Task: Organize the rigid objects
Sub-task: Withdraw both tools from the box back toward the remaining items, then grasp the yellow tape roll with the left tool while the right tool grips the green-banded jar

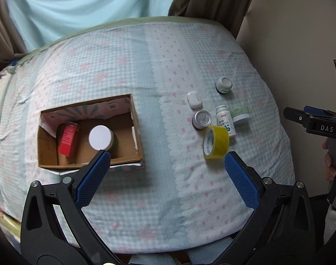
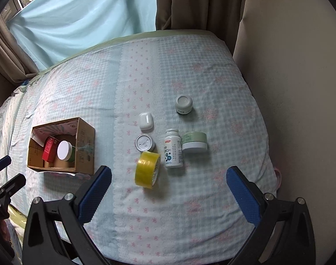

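On the inner cardboard ring of the yellow tape roll (image 1: 216, 143) I read "DE IN CHINA", the start of the phrase cut off by the roll's edge. My other tool, the right gripper (image 1: 285, 111), carries the white letters "DAS" on its black body. The white pill bottle (image 2: 173, 149) has a small red tag and dark print, and the red box (image 1: 68, 138) in the carton has print too, but I cannot read either.
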Demonstrator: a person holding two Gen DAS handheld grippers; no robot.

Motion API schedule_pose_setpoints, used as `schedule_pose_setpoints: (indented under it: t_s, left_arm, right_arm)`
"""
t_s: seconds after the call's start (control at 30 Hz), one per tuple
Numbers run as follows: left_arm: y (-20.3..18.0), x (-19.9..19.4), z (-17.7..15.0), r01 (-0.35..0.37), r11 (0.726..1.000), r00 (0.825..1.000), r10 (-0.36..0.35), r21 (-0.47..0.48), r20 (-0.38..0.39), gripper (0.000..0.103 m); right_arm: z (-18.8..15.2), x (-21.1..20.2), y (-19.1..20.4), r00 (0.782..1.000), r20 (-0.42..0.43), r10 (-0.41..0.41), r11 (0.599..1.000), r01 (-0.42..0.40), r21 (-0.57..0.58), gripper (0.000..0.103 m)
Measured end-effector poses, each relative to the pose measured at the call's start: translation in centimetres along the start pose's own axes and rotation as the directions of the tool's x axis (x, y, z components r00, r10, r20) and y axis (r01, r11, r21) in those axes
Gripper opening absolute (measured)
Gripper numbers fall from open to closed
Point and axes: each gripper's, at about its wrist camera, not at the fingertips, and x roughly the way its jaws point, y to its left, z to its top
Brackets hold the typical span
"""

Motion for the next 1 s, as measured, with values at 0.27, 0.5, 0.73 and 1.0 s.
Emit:
schedule_pose_setpoints:
  t_s: [0.27,0.5,0.73,1.0]
  left_arm:
    - [-6.9,8.4,-0.1,0.032,0.999,0.994,-0.031,0.007,-0.106,0.103]
    - [-10.2,16.6,-1.2,0.077,0.997,0.980,-0.073,0.016,-0.185,0.103]
    - [-10.8,22.9,-1.7,0.071,0.998,0.970,-0.069,-0.002,-0.235,0.102]
    - [-11.1,26.5,-1.1,0.085,0.996,0.955,-0.089,-0.028,-0.283,0.083]
  right_arm:
    - [2.3,8.2,-5.3,0.991,-0.122,0.050,0.999,-0.048,0.021,0.103]
    - [2.6,16.8,-8.4,0.963,-0.234,0.132,0.988,-0.109,0.107,0.103]
    - [2.5,23.0,-9.4,0.941,-0.292,0.170,0.982,-0.137,0.131,0.103]
    - [2.7,26.0,-9.1,0.922,-0.312,0.228,0.971,-0.192,0.143,0.098]
